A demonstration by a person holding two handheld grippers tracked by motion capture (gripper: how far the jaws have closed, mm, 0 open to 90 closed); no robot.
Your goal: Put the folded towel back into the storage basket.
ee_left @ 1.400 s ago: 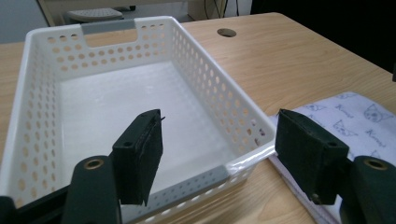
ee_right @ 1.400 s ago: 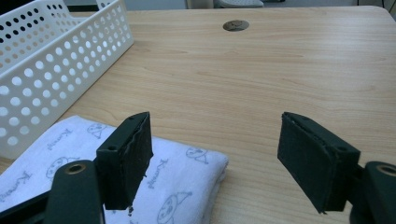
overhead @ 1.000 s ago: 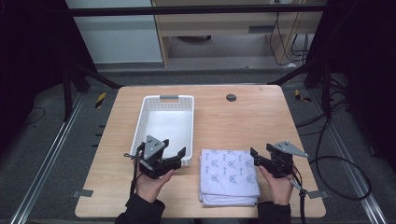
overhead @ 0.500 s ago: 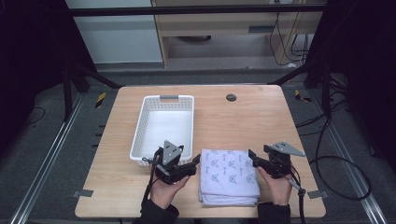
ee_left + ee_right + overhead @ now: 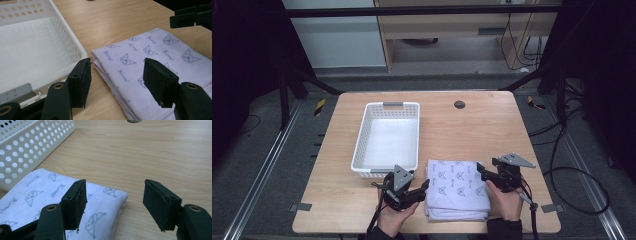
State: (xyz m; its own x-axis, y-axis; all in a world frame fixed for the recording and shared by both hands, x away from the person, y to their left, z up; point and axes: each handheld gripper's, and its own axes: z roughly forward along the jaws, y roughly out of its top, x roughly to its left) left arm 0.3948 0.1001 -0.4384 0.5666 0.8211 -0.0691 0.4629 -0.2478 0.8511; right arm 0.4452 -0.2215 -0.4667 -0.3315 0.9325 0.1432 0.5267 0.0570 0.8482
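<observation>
The left gripper (image 5: 424, 186) is sitting with its jaws spread wide and holding nothing. In the left gripper view its two black jaws are standing apart at the near left corner of the folded towel (image 5: 160, 60), one jaw over the bare wood beside the basket's corner, the other over the cloth. Whether either jaw is touching the towel cannot be told.

The right gripper (image 5: 480, 172) is also gaping, with nothing between its jaws. In the right gripper view one jaw is hanging over the towel's folded corner (image 5: 75, 197) and the other over bare tabletop beside it. In the high view this gripper is lying at the towel's right edge, near the far corner.

The towel (image 5: 458, 189) is lying flat and folded at the near edge of the wooden table (image 5: 492, 125), between the two grippers. It is pale, printed with small cat-like faces and script. A hand (image 5: 393, 220) is gripping the left tool from below, and another hand (image 5: 507, 202) is holding the right one.

A white perforated basket (image 5: 388, 140) is standing just left of and beyond the towel, close to its corner. A small dark round hole (image 5: 459, 104) is showing in the table farther back. Cables (image 5: 562, 165) are trailing on the floor to the right.
</observation>
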